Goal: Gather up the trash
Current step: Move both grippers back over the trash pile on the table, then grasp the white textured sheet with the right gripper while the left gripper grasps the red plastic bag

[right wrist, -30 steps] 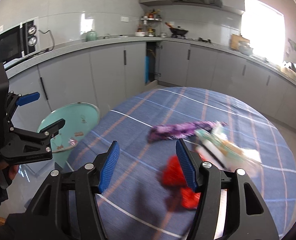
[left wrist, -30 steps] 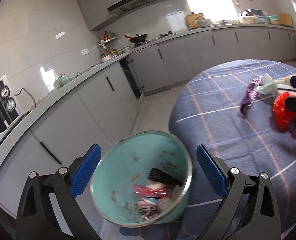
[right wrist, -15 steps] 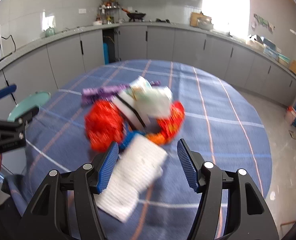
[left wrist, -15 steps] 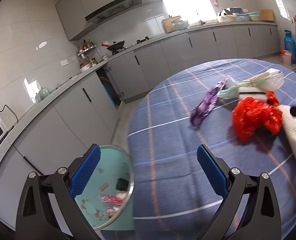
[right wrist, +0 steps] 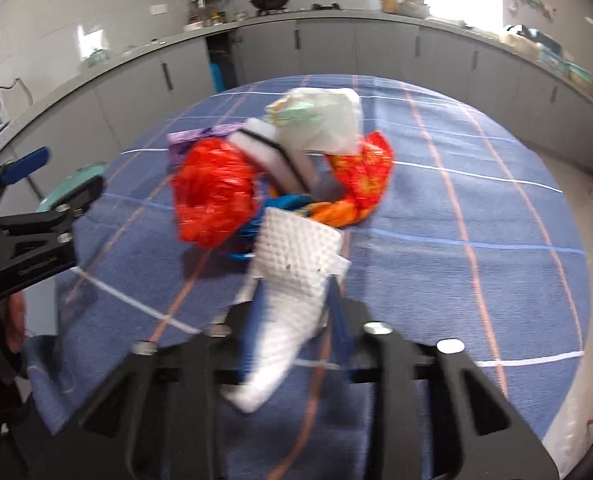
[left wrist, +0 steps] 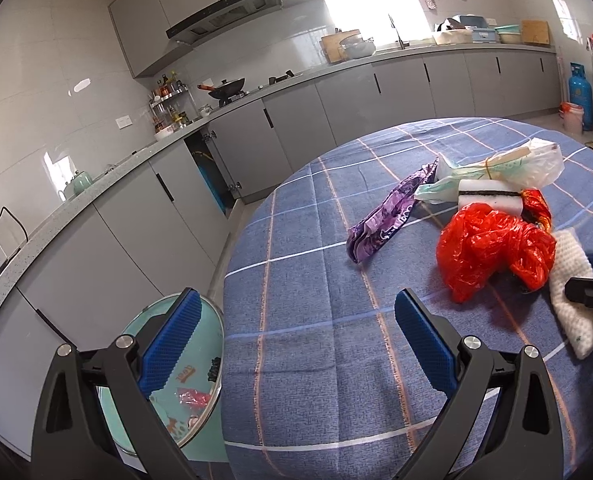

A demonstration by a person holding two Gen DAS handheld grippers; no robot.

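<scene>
A trash pile lies on the round table with its blue checked cloth (left wrist: 316, 360): a red plastic bag (left wrist: 484, 252), a purple wrapper (left wrist: 384, 220), a white sponge (left wrist: 488, 200), a clear bag (left wrist: 508, 168) and an orange-red wrapper (right wrist: 364, 172). At the pile's near side lies a white paper towel (right wrist: 292, 264). My right gripper (right wrist: 292, 300) is closing, and its blue pads pinch the towel's near end. My left gripper (left wrist: 296, 344) stands open over the table's left edge with nothing between its fingers. Behind its left finger, the teal bin (left wrist: 212, 328) with scraps sits below that edge.
Grey kitchen cabinets (left wrist: 336, 108) and a counter run along the back and left walls, with a floor strip between them and the table. A blue gas cylinder (left wrist: 580, 92) stands at the far right. A person's hand (right wrist: 12, 320) holds the left gripper.
The left view swung from the bin over to the table. My right gripper came down to the pile's near side and closed on the white paper towel.
</scene>
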